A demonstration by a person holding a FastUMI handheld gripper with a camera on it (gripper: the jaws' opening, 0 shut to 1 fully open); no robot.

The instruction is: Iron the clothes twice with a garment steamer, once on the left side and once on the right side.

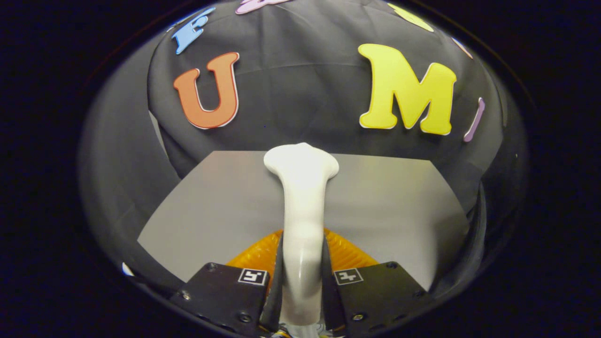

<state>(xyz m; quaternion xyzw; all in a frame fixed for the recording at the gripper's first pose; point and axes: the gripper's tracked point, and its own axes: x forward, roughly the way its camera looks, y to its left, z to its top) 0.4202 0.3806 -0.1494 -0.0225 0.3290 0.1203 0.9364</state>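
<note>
Gripper (301,281) grasps the white garment steamer (301,197); 2 fingers (277,277) press its handle. Steamer head extends ahead, over grey table (389,202).

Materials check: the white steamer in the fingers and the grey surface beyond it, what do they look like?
Steamer: looks like glossy white moulded plastic, going by its smooth curves and soft highlights. The hand-held gripper is shut on it, both fingers pressing its handle. Grey surface: matte and flat with an even sheen; laminate or painted board, can't say which.
</note>
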